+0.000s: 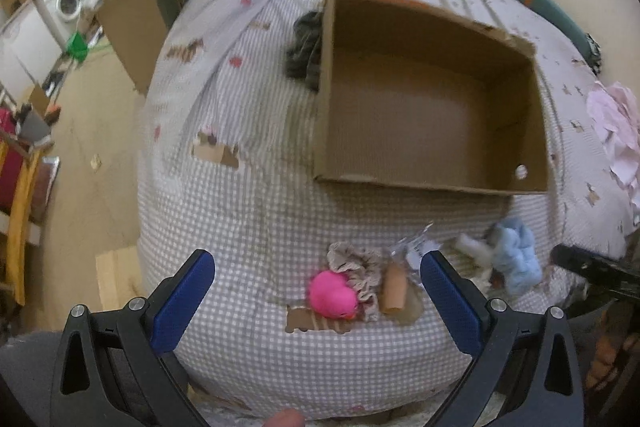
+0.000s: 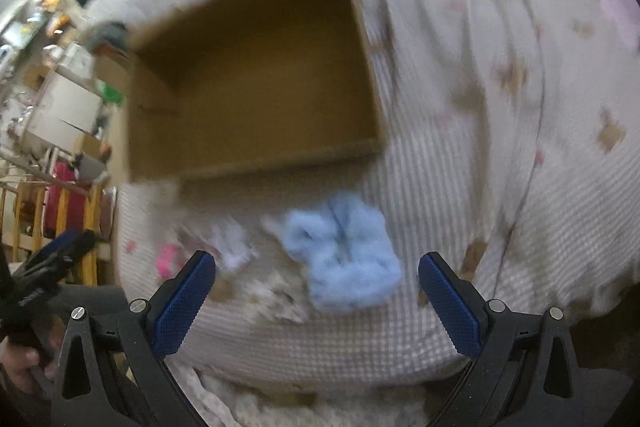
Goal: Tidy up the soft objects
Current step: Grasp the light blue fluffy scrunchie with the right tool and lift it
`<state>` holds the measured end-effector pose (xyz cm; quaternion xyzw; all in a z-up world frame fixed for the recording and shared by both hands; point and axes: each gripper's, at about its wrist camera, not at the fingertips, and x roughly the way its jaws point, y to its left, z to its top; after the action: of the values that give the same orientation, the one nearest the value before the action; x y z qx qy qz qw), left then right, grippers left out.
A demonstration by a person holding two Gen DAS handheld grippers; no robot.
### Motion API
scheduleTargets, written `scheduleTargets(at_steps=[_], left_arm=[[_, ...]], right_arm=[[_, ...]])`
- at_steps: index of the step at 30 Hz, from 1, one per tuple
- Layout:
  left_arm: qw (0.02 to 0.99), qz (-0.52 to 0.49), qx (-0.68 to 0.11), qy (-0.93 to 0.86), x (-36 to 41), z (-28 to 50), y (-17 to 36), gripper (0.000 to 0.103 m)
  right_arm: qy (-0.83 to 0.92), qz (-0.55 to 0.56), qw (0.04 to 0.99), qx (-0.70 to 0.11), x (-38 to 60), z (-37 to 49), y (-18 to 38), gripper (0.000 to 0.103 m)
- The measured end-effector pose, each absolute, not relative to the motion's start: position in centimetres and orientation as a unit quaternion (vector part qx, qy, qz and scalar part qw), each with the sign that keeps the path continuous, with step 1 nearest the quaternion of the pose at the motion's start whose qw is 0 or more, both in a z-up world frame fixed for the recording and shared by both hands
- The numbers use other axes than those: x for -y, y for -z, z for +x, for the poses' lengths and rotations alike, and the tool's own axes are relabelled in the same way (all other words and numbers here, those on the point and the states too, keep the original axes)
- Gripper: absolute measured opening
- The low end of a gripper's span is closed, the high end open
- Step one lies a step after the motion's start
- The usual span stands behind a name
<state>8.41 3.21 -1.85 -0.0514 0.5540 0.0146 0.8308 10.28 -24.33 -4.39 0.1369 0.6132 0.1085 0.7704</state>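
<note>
A home bedroom: a quilted bed (image 1: pixel 248 227), with a washing machine (image 1: pixel 69 2) beyond.

both the left gripper (image 1: pixel 316 267) and the right gripper (image 2: pixel 316 263) have black angular plastic frames with triangular cut-outs. silver screws sit at the joints. the jaws carry flat blue pads (image 1: pixel 184 307) with a fine dotted texture.

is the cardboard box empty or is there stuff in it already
Empty. The left wrist view shows the box with only its bare brown floor and walls; the pink toy and blue plush lie outside it on the bed.
</note>
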Motion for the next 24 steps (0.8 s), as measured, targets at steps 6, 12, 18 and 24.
scheduleTargets(at_steps=[6,12,18,24], left_arm=[[0.813,-0.108,-0.571,-0.042,-5.8,8.4,3.4,0.103],[0.807,-0.115,-0.577,-0.048,-6.3,8.7,3.8,0.103],[0.809,-0.100,-0.577,-0.042,-5.3,8.9,3.9,0.103],[0.808,-0.098,-0.579,-0.048,-5.4,8.8,4.2,0.103]], right_arm=[[-0.073,0.136,0.740,-0.655,24.7,11.6,9.6,0.103],[-0.097,0.058,0.757,-0.644,21.6,12.2,9.9,0.103],[-0.106,-0.020,0.782,-0.614,19.6,11.5,9.2,0.030],[-0.129,0.082,0.811,-0.565,22.6,10.4,4.9,0.029]])
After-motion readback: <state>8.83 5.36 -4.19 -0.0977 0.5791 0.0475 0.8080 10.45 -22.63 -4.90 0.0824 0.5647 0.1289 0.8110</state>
